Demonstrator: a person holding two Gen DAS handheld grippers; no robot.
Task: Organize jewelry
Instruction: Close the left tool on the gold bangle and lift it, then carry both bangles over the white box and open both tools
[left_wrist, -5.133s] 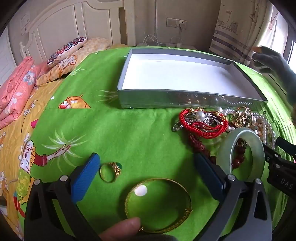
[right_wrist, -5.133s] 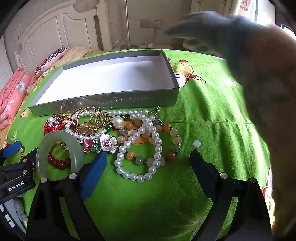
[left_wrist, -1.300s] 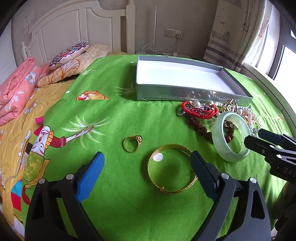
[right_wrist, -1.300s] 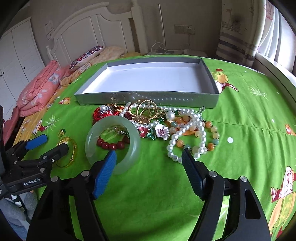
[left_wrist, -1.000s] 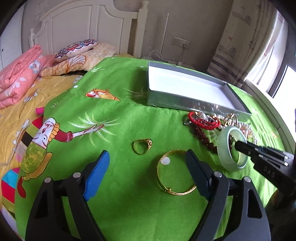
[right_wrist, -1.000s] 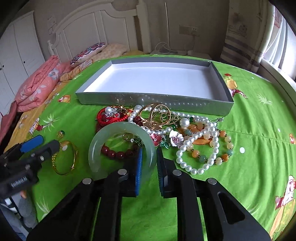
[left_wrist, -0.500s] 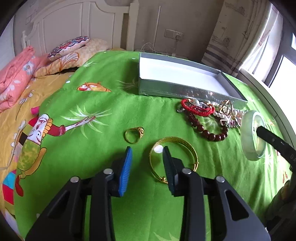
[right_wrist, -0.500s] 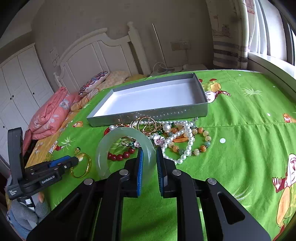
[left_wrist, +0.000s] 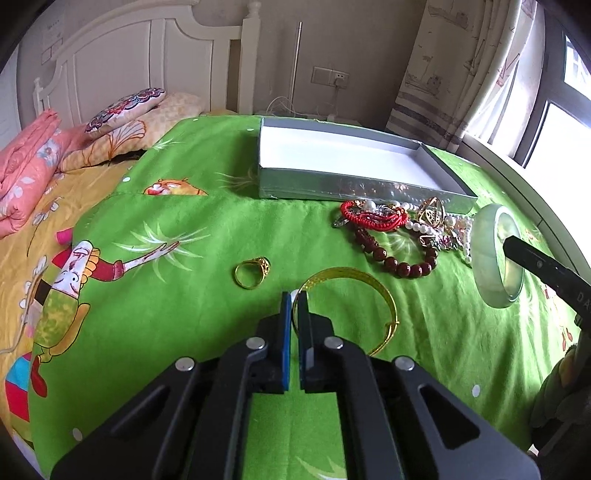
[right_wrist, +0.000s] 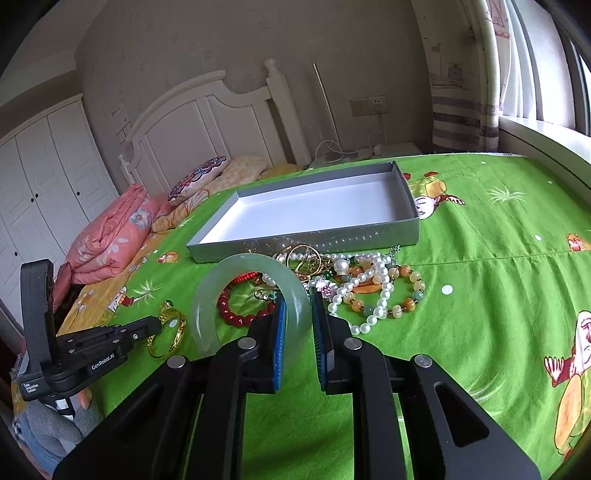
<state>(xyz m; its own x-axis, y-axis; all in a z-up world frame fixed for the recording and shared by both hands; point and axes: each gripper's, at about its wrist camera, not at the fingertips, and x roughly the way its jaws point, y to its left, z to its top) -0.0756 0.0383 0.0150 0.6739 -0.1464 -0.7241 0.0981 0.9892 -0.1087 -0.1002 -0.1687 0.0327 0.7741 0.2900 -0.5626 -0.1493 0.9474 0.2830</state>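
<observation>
Gripping bangle rims (left_wrist: 347, 280) beside open box (left_wrist: 354, 184)

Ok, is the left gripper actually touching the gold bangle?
Touching. The left wrist view shows the left gripper shut with the gold bangle rim pinched between its blue pads.

Ring (left_wrist: 252, 272) left of bangle (left_wrist: 354, 295), jewelry pile (left_wrist: 399, 229) behind them, box (left_wrist: 354, 166) farther back on bedspread (left_wrist: 166, 314)

left gripper (left_wrist: 294, 299) has clamped the gold bangle (left_wrist: 373, 284) rim; right gripper (right_wrist: 297, 306) lifted the jade bangle (right_wrist: 236, 280) (frame centre).
</observation>
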